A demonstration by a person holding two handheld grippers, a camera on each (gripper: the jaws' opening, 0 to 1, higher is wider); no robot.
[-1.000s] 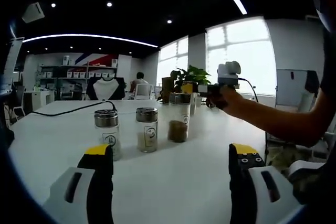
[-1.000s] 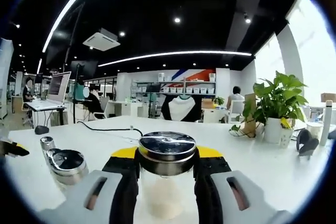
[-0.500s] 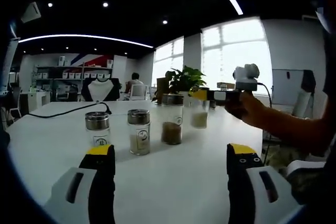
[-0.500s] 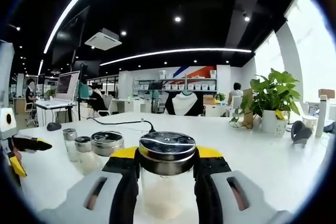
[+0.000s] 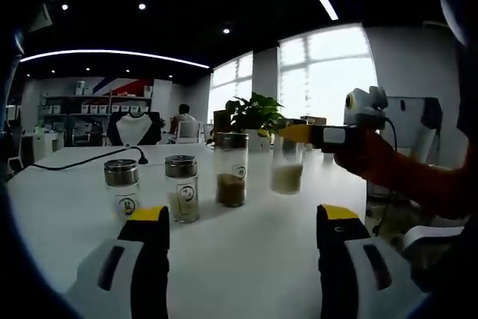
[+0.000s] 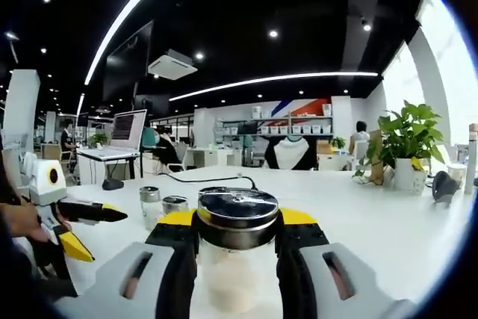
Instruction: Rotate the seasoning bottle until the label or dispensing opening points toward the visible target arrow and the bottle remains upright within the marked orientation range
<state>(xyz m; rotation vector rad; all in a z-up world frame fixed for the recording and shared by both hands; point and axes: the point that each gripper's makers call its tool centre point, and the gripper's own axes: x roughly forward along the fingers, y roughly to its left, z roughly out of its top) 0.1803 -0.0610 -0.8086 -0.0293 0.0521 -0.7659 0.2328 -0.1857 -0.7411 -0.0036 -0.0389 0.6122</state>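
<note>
White table (image 5: 246, 244) carrying a row of three glass shaker bottles in the left gripper view: a short one with pale contents (image 5: 122, 188), a second with yellowish powder (image 5: 181, 187), a taller one with brown spice at the bottom (image 5: 231, 169), each capped in metal, the two shorter ones showing a small round label. Black cable (image 5: 82, 159) snaking across the far tabletop; potted plant (image 5: 256, 113) just behind the row, bright windows beyond. To the right of the row, seasoning bottle (image 5: 287, 167) with whitish granules, upright, lifted clear of the tabletop and pinched at its upper part by the right gripper (image 5: 314, 134), a hand (image 5: 370, 155) behind it. Nothing between this bottle and its neighbours. In the right gripper view, same bottle clamped between the black, yellow-tipped jaws, shiny metal cap (image 6: 237, 214) on top, pale contents below. Left gripper (image 5: 239, 252) spread wide, grasping nothing, low over the table before the row.
</note>
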